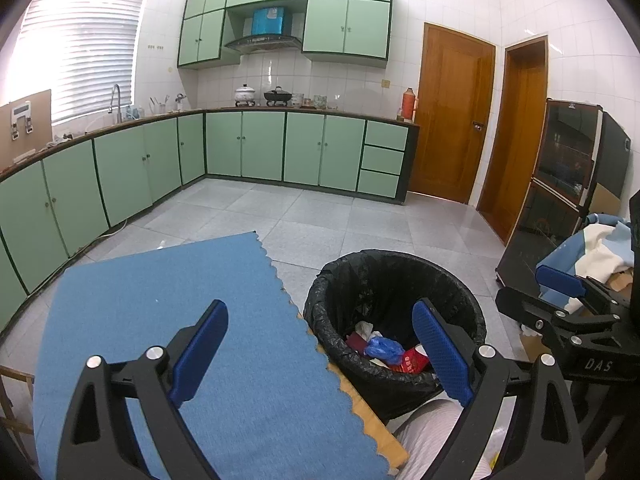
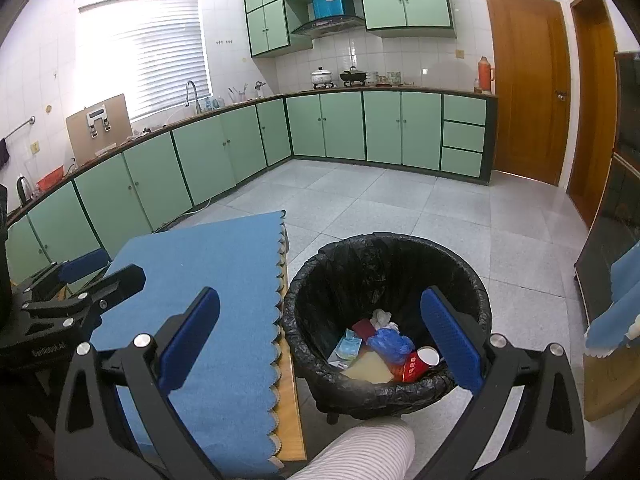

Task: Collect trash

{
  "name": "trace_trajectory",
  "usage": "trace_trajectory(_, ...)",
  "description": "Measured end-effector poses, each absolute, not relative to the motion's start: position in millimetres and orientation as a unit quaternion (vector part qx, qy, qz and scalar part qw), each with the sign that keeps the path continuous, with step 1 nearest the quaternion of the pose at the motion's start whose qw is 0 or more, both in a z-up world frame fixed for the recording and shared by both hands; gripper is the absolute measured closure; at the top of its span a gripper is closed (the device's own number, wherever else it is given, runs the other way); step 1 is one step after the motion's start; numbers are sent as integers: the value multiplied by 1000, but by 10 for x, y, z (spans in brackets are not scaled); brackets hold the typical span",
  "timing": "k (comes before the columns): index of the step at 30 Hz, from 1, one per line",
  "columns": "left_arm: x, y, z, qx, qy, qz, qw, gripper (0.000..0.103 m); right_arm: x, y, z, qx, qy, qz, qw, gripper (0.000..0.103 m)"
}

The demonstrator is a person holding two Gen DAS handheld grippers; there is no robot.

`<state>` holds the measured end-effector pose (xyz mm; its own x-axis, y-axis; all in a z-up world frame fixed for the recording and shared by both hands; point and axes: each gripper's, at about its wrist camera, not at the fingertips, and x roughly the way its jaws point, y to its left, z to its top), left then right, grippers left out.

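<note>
A round bin with a black liner [image 1: 394,280] [image 2: 384,264] stands on the floor right of the table. Inside lie a blue plastic bag [image 2: 390,343], a red paper cup [image 2: 420,362], a crumpled white tissue [image 2: 382,317], a dark red packet [image 2: 363,329], a pale green packet [image 2: 349,345] and a yellowish sheet [image 2: 370,367]. My left gripper [image 1: 320,354] is open and empty, above the table's right edge and the bin. My right gripper [image 2: 320,344] is open and empty, above the bin's left rim. Each gripper shows in the other's view: the right [image 1: 560,300], the left [image 2: 80,280].
A blue cloth with a scalloped edge [image 1: 180,320] [image 2: 208,292] covers a wooden table [image 2: 289,400]. A striped knee [image 2: 360,452] is below the bin. Green cabinets [image 1: 260,148] line the far walls. A dark glass cabinet [image 1: 560,184] and folded cloths [image 1: 596,248] stand right.
</note>
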<state>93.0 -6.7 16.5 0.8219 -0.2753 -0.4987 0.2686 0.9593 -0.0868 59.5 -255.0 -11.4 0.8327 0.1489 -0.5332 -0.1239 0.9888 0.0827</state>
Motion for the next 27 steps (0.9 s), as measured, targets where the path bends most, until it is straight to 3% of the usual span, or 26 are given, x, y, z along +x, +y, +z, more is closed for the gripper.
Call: trace_trajectory(27, 888, -33, 149, -4, 261, -139, 955, 12, 611, -2563, -98, 24, 281, 73, 957, 5)
